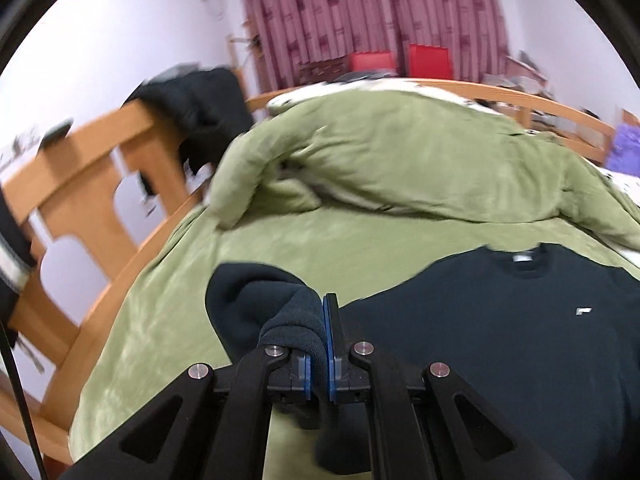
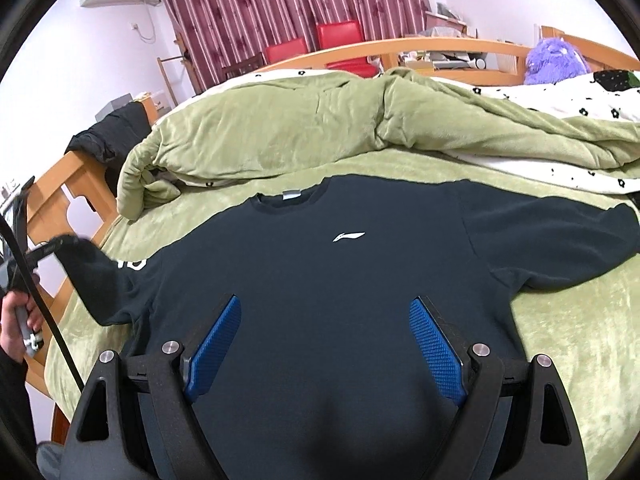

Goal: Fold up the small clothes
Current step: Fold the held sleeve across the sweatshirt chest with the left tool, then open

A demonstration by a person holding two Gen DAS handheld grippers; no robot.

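A dark sweatshirt point(image 2: 320, 280) lies spread on the green blanket point(image 2: 580, 340); the left gripper point(image 1: 318, 344) pinches its raised sleeve cuff point(image 1: 292, 320), while the right gripper point(image 2: 324, 344) hovers above, jaws wide apart.

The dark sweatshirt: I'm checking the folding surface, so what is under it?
The dark sweatshirt lies on a green blanket, visible all around it. Whatever lies directly beneath the shirt is covered.
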